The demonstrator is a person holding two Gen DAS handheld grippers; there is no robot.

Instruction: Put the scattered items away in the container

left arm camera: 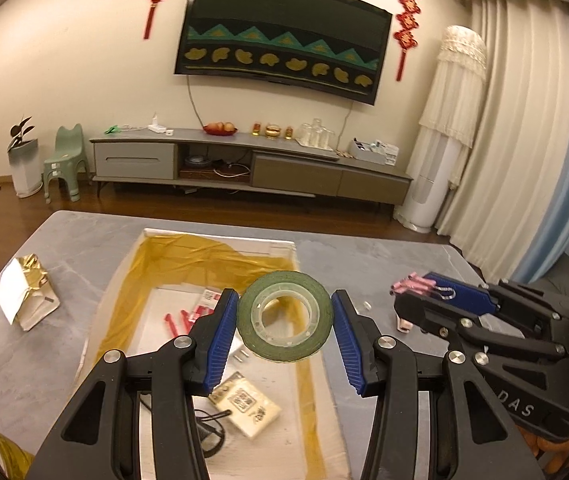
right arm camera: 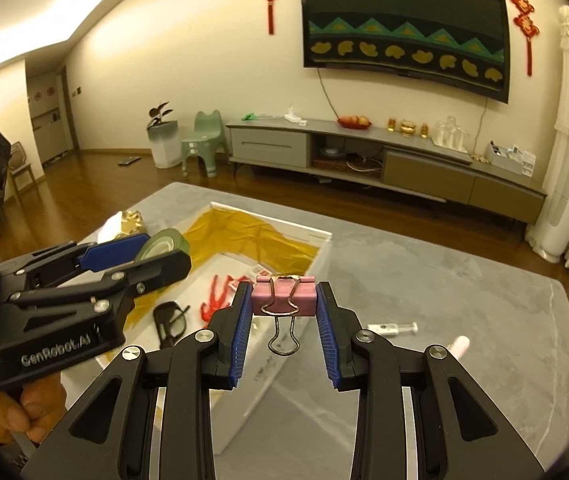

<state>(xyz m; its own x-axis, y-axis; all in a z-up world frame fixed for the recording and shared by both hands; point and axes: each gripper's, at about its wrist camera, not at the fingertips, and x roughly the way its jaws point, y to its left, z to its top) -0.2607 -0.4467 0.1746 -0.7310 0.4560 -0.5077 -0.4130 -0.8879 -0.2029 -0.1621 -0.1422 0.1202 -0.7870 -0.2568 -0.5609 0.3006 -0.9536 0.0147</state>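
Observation:
A green tape roll hangs above the open white box, and my left gripper is shut on its sides. The box has a gold lining and holds red pieces, a printed packet and black glasses. My right gripper is shut on a pink binder clip, whose wire handle hangs down over the box's near right wall. From the right wrist view the left gripper shows with the tape roll. In the left wrist view the right gripper sits just right of the box.
A gold foil bag lies on the grey table left of the box. Right of the box lie a small syringe-like item and a pink tube. A hand holds the left gripper. A TV cabinet stands beyond.

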